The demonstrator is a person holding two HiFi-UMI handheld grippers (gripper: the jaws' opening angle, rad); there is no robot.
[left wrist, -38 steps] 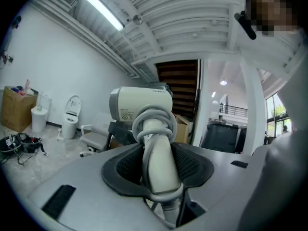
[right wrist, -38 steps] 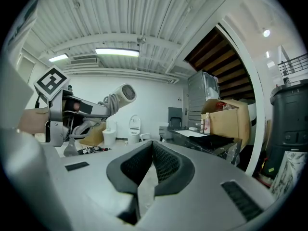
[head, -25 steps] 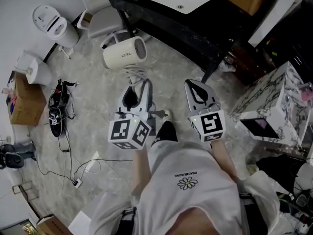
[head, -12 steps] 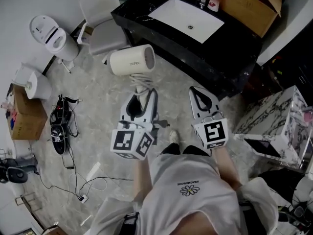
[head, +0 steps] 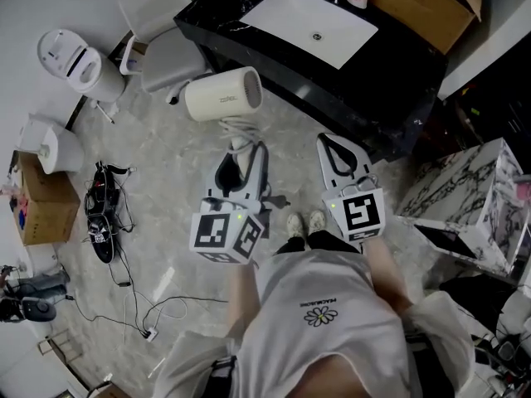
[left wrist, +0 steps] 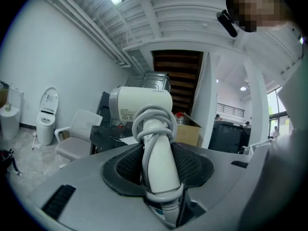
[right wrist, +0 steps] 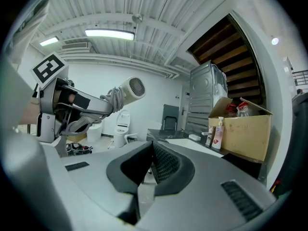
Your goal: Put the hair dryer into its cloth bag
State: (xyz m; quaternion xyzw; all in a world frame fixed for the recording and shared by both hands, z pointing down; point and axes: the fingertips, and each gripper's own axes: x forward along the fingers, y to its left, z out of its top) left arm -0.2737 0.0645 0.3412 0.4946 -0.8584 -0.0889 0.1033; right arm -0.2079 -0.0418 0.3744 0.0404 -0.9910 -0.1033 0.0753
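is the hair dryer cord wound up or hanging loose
Wound up: the grey cord loops around the hair dryer's white handle, which the left gripper clamps; no loose length shows.

A white sink (head: 319,25) is set into the black counter (head: 222,25). A cardboard box (head: 425,5) is seen at the counter's right end; a pale chair (head: 162,36) and a toilet (head: 76,60) are placed left of it.

I am seeing under cool, even brightness. A ceiling strip light (right wrist: 109,33) is glaring white; around it straight lines are bowing, and far below it the corners are going black.
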